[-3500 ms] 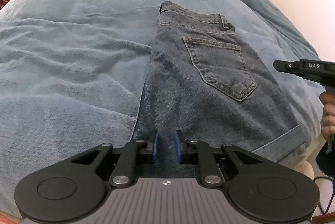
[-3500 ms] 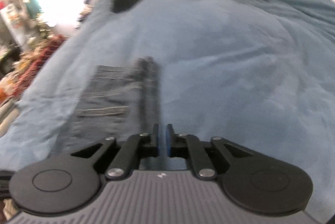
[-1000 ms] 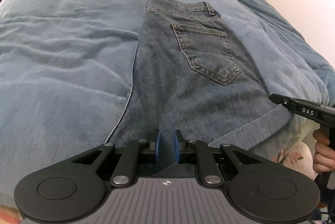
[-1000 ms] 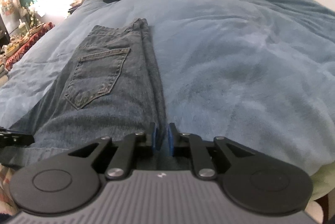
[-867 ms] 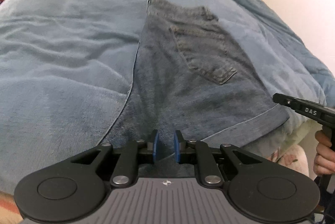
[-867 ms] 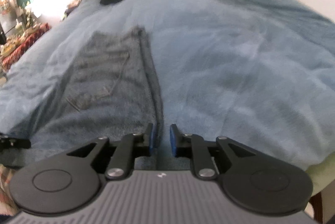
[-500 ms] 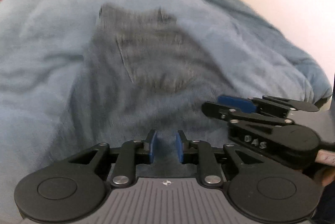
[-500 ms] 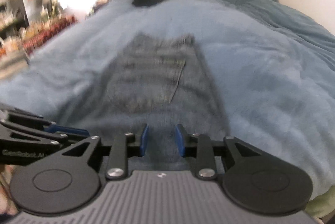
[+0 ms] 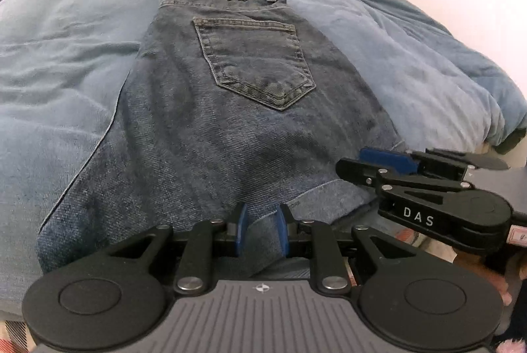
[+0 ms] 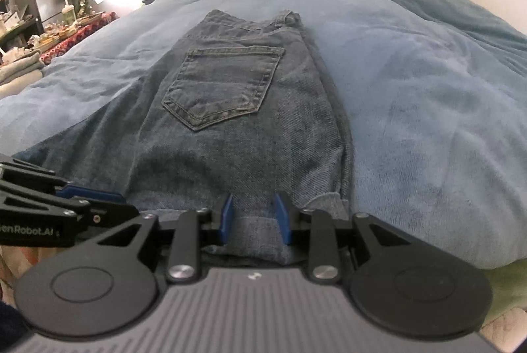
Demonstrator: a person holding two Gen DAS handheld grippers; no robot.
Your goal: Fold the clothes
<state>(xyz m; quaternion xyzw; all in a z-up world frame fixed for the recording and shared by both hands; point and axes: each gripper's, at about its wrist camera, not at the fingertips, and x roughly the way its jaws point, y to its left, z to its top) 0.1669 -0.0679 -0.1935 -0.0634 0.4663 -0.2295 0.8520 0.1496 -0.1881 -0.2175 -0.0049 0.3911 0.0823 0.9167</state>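
We have the blue denim jeans folded lengthwise on the bed's light blue blanket, hem at its near edge. Our left claw and right claw, just opened, stand narrowly parted astride the hem. Crosswise folds remain.

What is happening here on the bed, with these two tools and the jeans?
A person is folding a pair of jeans laid lengthwise on a blue blanket. The left gripper and the right gripper are both at the near hem end, side by side. Their jaws have just been opening, and hem fabric lies between each pair, not clearly pinched. The waistband lies at the far end; no crosswise fold is made yet.
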